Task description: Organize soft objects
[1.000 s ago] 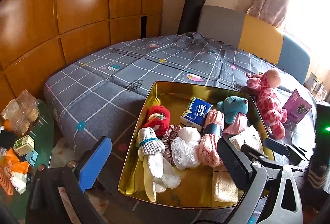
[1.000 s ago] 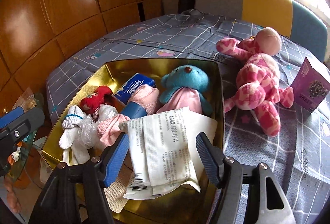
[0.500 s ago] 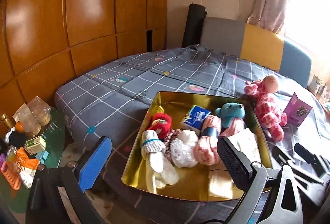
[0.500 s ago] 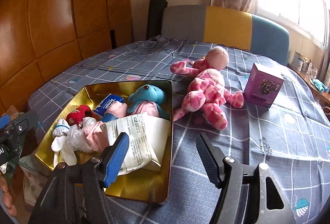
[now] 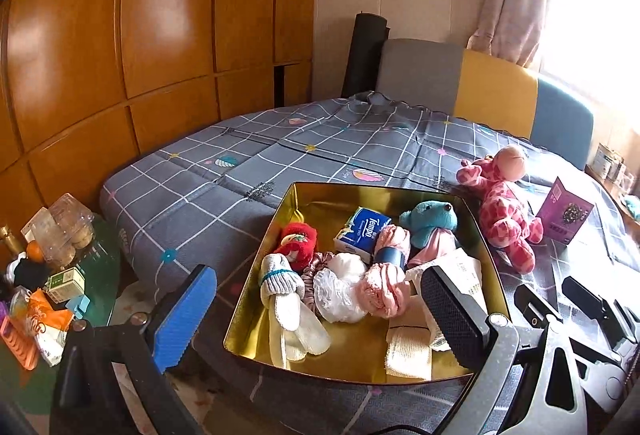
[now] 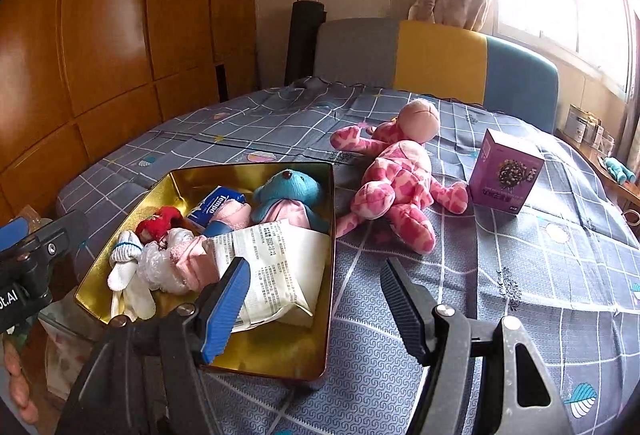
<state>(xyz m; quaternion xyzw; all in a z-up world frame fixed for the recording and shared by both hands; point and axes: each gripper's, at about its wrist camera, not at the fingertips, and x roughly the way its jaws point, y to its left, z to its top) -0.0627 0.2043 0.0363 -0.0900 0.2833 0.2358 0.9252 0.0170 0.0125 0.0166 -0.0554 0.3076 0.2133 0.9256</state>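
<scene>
Though sprawled, pink giraffe [image 6: 400, 179] head-away.

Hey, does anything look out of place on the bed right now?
Yes. The pink plush toy sprawls on the bedspread beside the gold tin, while the other soft things sit inside. A purple box stands beyond it.

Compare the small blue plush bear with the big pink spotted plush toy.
The blue plush bear sits inside the gold tin tray; the pink spotted plush toy sprawls on the grey checked bedspread outside it. The bear is smaller and plain-coloured; the pink toy is patterned. Both are soft toys.
</scene>
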